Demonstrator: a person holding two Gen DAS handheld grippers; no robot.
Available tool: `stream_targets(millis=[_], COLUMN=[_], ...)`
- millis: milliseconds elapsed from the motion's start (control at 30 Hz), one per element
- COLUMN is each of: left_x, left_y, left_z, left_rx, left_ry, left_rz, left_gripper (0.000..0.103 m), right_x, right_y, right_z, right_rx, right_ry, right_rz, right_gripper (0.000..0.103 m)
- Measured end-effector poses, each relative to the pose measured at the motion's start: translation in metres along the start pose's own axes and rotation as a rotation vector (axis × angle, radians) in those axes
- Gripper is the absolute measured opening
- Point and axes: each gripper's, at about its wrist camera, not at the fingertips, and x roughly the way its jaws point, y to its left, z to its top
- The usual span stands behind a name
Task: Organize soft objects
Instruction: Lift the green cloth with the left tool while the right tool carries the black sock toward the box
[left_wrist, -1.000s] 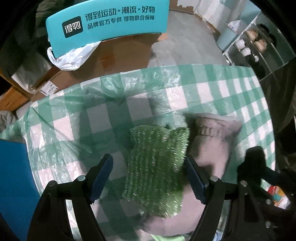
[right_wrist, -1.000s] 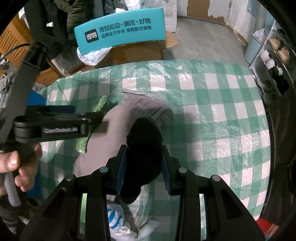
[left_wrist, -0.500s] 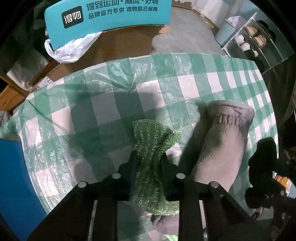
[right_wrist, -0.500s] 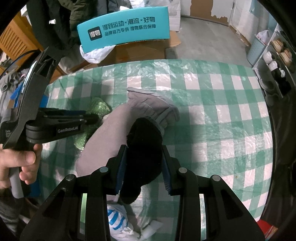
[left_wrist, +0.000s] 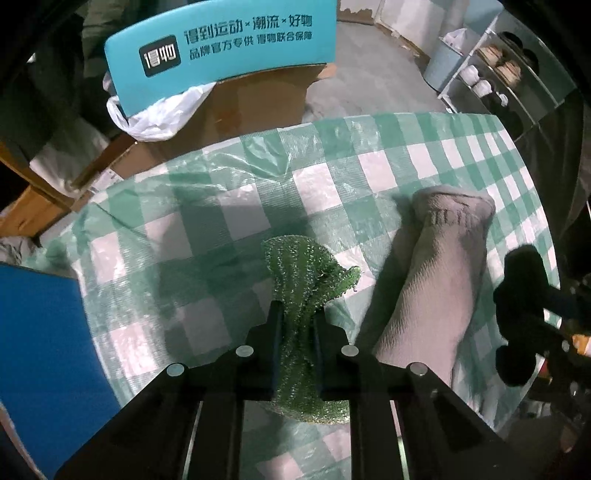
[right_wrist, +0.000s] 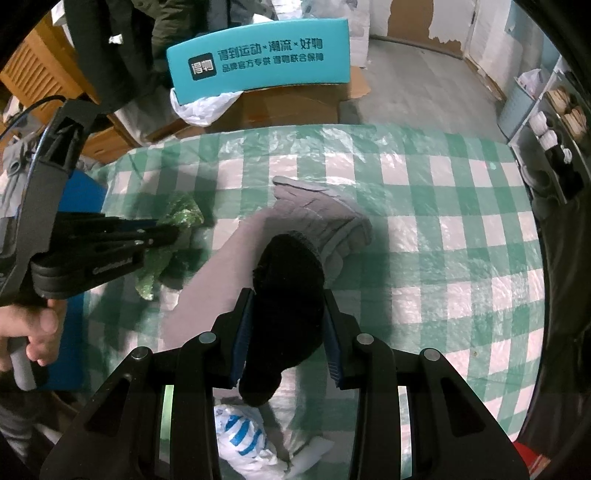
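Observation:
My left gripper (left_wrist: 297, 317) is shut on a glittery green cloth (left_wrist: 306, 273) and holds it just above the green-checked tablecloth (left_wrist: 221, 206). The cloth also shows in the right wrist view (right_wrist: 177, 218), pinched by the left gripper (right_wrist: 173, 232). A grey sock (left_wrist: 439, 280) lies on the table to its right; it also shows in the right wrist view (right_wrist: 317, 206). My right gripper (right_wrist: 288, 306) is shut on a black sock (right_wrist: 288, 288) and holds it above the grey sock. The black sock appears at the right edge of the left wrist view (left_wrist: 521, 314).
A teal sign (right_wrist: 258, 59) on a cardboard box (left_wrist: 251, 107) and a white plastic bag (left_wrist: 159, 114) stand beyond the table's far edge. A blue surface (left_wrist: 40, 339) is at the left. A white and blue item (right_wrist: 240, 435) lies near the front edge. Shelves (left_wrist: 491, 77) stand at the right.
My left gripper has closed on the green cloth, bunched it and lifted it slightly. My right gripper holds the black sock almost unmoved.

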Motion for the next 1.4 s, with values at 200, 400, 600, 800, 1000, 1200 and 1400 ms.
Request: stream_targets(millis=[200, 400, 600, 800, 1000, 1200, 1400], left_x=[-0.016, -0.035, -0.054, -0.072, -0.092, -0.113, -0.125], left_y=[0.002, 0.003, 0.007, 0.011, 0.017, 0.021, 0.026], left_z=[-0.01, -0.019, -0.032, -0.043, -0.057, -0.075, -0.092], left_rx=[0.017, 0.034, 0.043, 0.049, 0.051, 0.055, 0.053], left_ry=[-0.02, -0.044, -0.062, -0.085, -0.115, -0.152, -0.175], left_rz=[0.005, 0.022, 0.022, 0.016, 0.016, 0.028, 0.029], left_gripper=[0.014, 0.014, 0.014, 0.014, 0.014, 0.014, 0.014], right_x=[-0.007, -0.016, -0.026, -0.038, -0.049, -0.056, -0.063], right_y=[0.005, 0.014, 0.023, 0.036, 0.048, 0.062, 0.083], right_z=[0.002, 0.002, 0.001, 0.001, 0.001, -0.001, -0.004], right_rx=[-0.01, -0.025, -0.044, -0.065, -0.08, -0.104, -0.141], right_ry=[-0.012, -0.028, -0.044, -0.066, -0.086, -0.094, -0.106], right_rz=[0.0, -0.001, 0.003, 0.008, 0.016, 0.029, 0.035], right_gripper=[0.034, 0.034, 0.034, 0.034, 0.034, 0.034, 0.034])
